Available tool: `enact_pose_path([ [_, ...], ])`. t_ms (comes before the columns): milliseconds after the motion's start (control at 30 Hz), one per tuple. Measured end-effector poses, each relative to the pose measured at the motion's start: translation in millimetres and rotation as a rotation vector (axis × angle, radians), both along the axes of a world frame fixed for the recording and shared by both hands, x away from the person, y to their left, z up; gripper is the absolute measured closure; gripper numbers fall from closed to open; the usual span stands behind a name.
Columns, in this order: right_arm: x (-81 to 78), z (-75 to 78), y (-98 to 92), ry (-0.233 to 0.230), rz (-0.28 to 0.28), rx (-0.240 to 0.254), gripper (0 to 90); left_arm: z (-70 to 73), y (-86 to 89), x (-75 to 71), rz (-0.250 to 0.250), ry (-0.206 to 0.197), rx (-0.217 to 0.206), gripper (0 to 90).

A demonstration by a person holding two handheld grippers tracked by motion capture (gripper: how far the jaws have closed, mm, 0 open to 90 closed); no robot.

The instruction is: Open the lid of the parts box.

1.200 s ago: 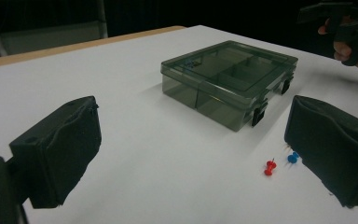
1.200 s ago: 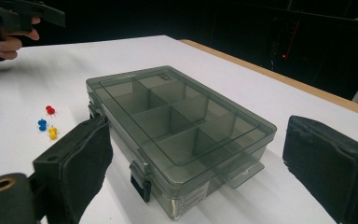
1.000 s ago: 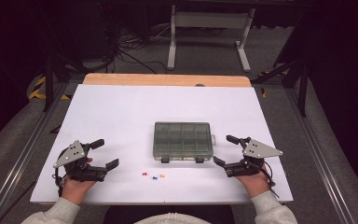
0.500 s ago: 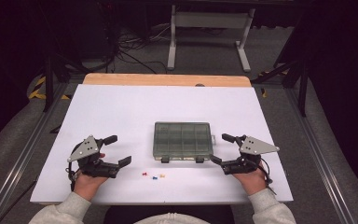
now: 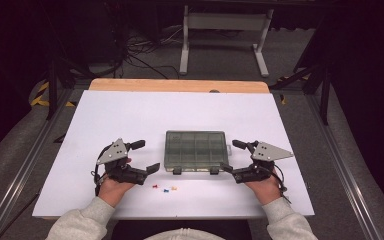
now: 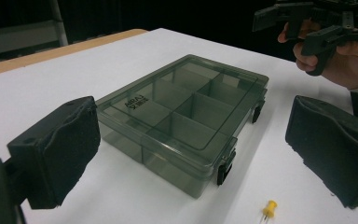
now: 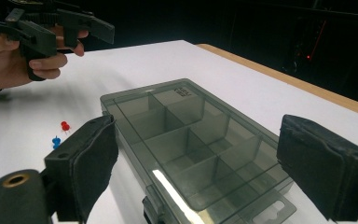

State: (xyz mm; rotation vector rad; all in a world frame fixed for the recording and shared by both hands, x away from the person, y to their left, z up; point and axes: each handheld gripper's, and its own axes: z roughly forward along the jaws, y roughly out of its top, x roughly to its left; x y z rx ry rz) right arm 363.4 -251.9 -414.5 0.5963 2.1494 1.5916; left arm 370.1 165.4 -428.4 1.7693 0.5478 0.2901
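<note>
Item: smoked-grey plastic compartment box (image 5: 196, 150), lid shut, at centre of the high view on the white table (image 5: 130, 115). Both latches, dark tabs on the box's lower edge in that view, appear fastened. Long axis runs left to right across the frame; latched side faces the bottom edge, toward the person.

Loose items: red pushpin (image 5: 155, 186), blue pushpin (image 5: 165, 190), yellow pushpin (image 5: 173, 188), in a short row just below the box, apart from it.

Left gripper (image 5: 147, 156): left of the box, jaws spread wide, nothing between them, not touching the box.

Right gripper (image 5: 231, 156): right of the box, jaws likewise wide apart and empty, close to the box's corner.

Progress, as judged: early. Box unopened, pins uncollected; unlatching, loading and reclosing probably all remain.
</note>
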Motion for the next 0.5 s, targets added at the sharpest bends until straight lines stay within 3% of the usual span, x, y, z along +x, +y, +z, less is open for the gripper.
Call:
enact_pose_path([
  [200, 3.2, 0.7, 3.4, -0.001, 0.006, -0.009, 12.7, -1.9, -7.2, 6.1, -0.032, 0.023, -0.003, 3.9],
  [333, 5.2, 1.3, 5.8, 0.002, 0.013, -0.011, 12.7, -2.5, -11.8, 10.7, -0.059, 0.033, 0.027, 4.7],
  [500, 12.3, 4.0, 10.6, 0.012, 0.021, -0.018, 12.9, -1.0, -16.0, 19.8, -0.079, 0.069, 0.034, 6.7],
])
